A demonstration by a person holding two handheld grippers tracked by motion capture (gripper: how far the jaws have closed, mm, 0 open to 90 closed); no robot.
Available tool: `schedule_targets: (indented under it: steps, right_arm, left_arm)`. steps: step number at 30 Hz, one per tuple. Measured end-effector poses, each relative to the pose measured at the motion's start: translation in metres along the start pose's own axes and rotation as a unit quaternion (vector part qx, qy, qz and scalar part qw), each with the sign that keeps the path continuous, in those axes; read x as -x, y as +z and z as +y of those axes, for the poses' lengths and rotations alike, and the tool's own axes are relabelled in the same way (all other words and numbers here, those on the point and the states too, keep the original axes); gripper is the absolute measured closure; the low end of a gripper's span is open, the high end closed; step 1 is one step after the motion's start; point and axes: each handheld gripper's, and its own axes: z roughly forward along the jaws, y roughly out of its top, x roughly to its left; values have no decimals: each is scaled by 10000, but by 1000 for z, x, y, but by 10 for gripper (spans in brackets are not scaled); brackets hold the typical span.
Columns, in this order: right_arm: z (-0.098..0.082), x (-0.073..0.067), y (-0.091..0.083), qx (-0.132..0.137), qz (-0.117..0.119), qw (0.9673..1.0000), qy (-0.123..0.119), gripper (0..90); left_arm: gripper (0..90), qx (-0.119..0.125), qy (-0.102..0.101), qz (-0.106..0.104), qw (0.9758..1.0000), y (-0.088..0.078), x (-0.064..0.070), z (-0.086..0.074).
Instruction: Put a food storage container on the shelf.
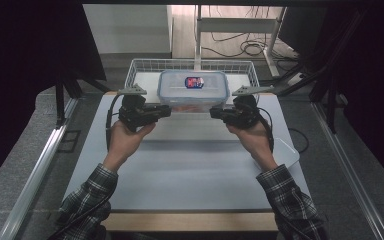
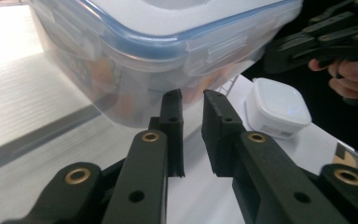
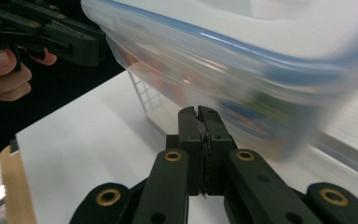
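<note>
A clear plastic container [image 1: 193, 94] with a blue-rimmed lid and a red and blue label [image 1: 194, 82] hangs over the front of the wire basket, between my two grippers. My left gripper [image 1: 166, 111] reaches under its left side. In the left gripper view the jaws [image 2: 192, 96] stand a narrow gap apart with nothing between them, just below the container [image 2: 168, 46]. My right gripper [image 1: 214, 113] reaches under the right side. Its jaws [image 3: 198, 112] are pressed together and empty beneath the container [image 3: 242, 60]. Orange contents show dimly through the walls. Whether the tips touch the container I cannot tell.
A white wire basket [image 1: 140, 67] stands at the table's far edge, behind the container. A small white rounded box [image 1: 287, 152] lies near the right edge of the white table [image 1: 190, 165]. Dark frames and cables stand beyond and beside the table.
</note>
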Motion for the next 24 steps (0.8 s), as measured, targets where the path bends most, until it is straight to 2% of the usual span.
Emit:
schedule_targets:
  steps: [4, 9, 15, 20, 24]
  right_arm:
    - [0, 11, -4, 90, -40, 9999, 92, 889]
    - [1, 18, -1, 52, -279, 9996, 50, 891]
    - [3, 27, 3, 105, -349, 9991, 199, 891]
    - [4, 34, 4, 188, -333, 9986, 372, 891]
    - [5, 36, 6, 220, -339, 9983, 422, 892]
  left_arm:
    - [782, -28, -64, -39, 10000, 5, -6, 3]
    - [800, -83, -78, 51, 9999, 9, -12, 9]
    - [809, -111, -170, 148, 9997, 14, -20, 13]
    - [808, -137, -199, 172, 9996, 18, -25, 14]
    - [808, -128, -229, 177, 9995, 20, -27, 14]
